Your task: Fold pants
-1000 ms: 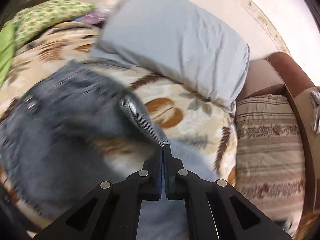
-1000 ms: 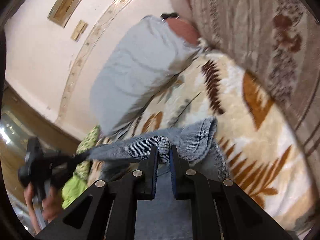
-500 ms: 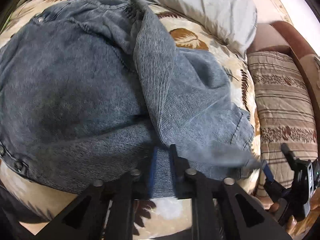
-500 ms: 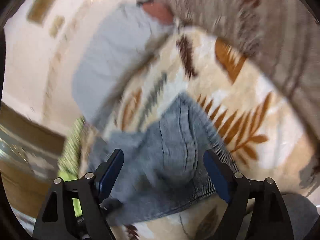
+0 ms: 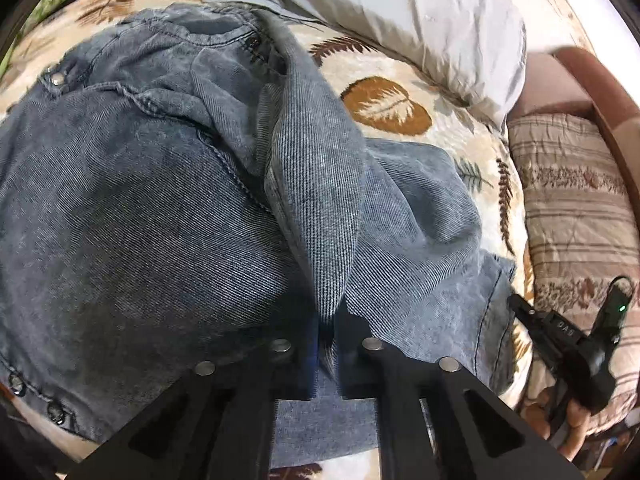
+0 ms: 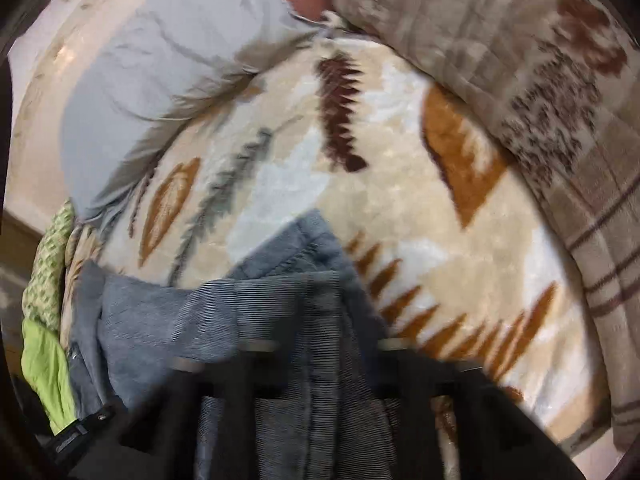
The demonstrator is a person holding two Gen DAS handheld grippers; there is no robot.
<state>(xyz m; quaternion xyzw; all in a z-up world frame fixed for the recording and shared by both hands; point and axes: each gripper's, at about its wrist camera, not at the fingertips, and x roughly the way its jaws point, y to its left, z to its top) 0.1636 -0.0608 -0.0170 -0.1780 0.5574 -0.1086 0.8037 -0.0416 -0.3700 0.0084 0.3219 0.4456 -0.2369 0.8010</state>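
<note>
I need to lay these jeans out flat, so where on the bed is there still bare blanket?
Bare leaf-print blanket lies between the jeans and the grey pillow, and on toward the striped cushion. The left side is crowded: bunched denim covers it, with green fabric at the edge.

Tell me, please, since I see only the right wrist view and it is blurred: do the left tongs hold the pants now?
Observer: Yes. The left tongs have just closed and are shut on a raised fold of the pants.
Operator: Are any metal parts visible there?
Observer: One metal stud shows at the upper left of the denim, and two more at the lower left.
Operator: And my right tongs, seen from there?
Observer: The right tongs sit at the hem on the right side of that view. They have just closed on denim too.
</note>
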